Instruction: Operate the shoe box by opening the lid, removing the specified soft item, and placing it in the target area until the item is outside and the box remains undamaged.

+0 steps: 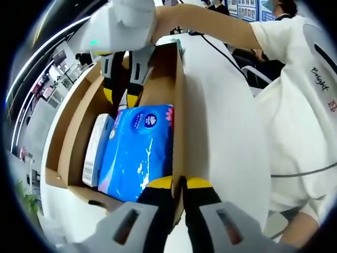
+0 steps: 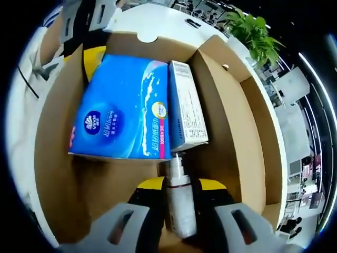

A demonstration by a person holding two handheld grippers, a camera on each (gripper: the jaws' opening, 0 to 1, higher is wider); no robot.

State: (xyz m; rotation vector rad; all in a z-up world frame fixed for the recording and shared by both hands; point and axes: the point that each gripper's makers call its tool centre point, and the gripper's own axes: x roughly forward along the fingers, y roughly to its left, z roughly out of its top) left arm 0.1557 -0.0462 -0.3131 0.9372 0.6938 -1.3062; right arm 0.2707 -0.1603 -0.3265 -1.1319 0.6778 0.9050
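In the right gripper view, a small white cylindrical bottle with a pump top (image 2: 179, 203) is held between the jaws of the right gripper (image 2: 179, 211), low inside the open brown cardboard shoe box (image 2: 58, 158). Just beyond the bottle's tip lie a white rectangular carton (image 2: 185, 108) and, touching its side, the blue plastic-wrapped pack of tissues (image 2: 121, 113), seemingly the soft item to be taken out.

In the left gripper view, the left gripper (image 1: 179, 197) is closed narrowly on the box's near wall edge, steadying it on the white round table (image 1: 221, 132).

The wall should be kept lightly pinched, not pulled, so that the cardboard is not bent. If the bottle is not the wanted item, it should be set down clear of the pack. The pack is best grasped at its free edge, away from the carton, and lifted straight up past the walls; how tightly it is wedged cannot be told.
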